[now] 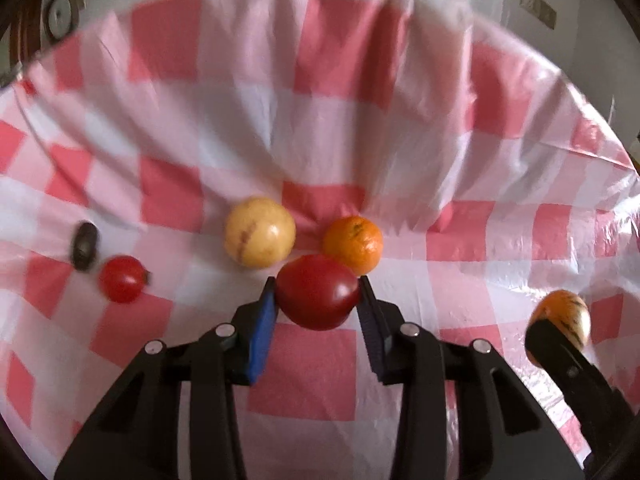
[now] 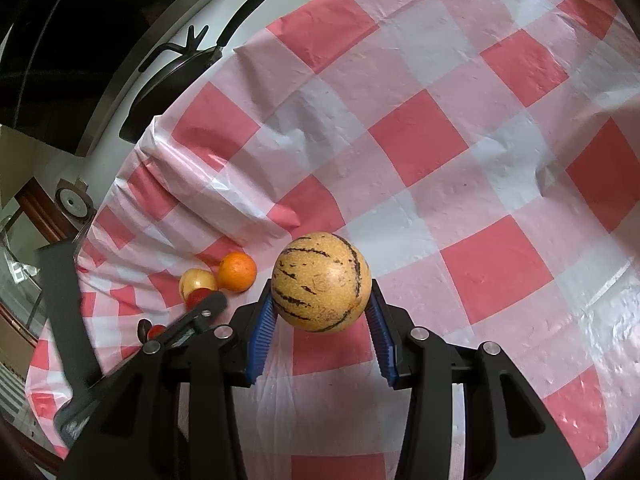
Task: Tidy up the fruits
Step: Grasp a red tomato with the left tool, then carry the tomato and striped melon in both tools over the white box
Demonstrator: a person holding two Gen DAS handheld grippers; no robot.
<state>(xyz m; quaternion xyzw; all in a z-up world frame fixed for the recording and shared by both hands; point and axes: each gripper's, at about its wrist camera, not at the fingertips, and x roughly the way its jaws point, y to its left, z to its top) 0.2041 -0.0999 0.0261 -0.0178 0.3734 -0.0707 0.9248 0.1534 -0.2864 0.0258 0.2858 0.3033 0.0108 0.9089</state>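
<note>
My left gripper is shut on a large red tomato, held just in front of a pale yellow round fruit and an orange on the red-and-white checked cloth. A small red tomato and a dark oval fruit lie to the left. My right gripper is shut on a tan striped melon-like fruit; this fruit also shows in the left wrist view at the right. The orange and the yellow fruit lie left of it.
The left gripper's finger reaches in at the left of the right wrist view. A black frying pan rests beyond the cloth's far left edge on a pale counter. The checked cloth is wrinkled toward the back.
</note>
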